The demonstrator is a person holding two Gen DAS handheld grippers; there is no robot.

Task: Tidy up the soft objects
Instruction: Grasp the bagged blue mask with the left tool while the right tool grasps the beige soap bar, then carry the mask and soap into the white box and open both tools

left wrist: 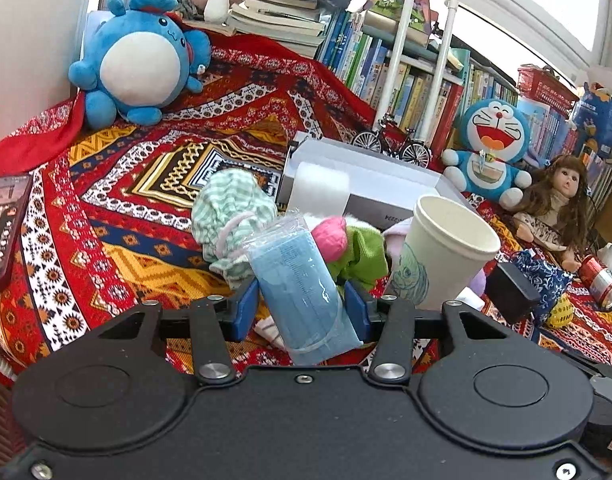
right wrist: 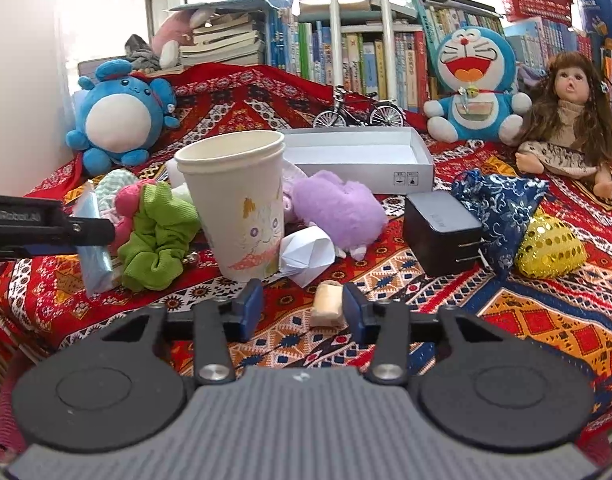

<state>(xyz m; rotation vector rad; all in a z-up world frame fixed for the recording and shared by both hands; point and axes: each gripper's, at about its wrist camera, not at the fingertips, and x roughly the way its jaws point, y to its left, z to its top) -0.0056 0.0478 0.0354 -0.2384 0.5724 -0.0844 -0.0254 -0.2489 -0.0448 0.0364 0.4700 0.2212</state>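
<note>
Where the left gripper (left wrist: 302, 304) meets the pile, its blue pads pinch a packet of face masks (left wrist: 302, 280) across its width — the packet stands tilted on the patterned cloth (left wrist: 118, 200), just beside the paper cup (left wrist: 445, 248). Judged from its look, the packet is light, limp and slick in its clear wrap; a hold across the middle should keep it from sliding. The right gripper (right wrist: 302, 308) has its jaws partly closed around a small tan eraser-like block (right wrist: 325, 304), which touches the right pad; a gap shows on the left, so no firm pinch. Only the right wrist view shows the purple plush (right wrist: 337, 208) and white box (right wrist: 357, 160) interior — the left hides these.
</note>
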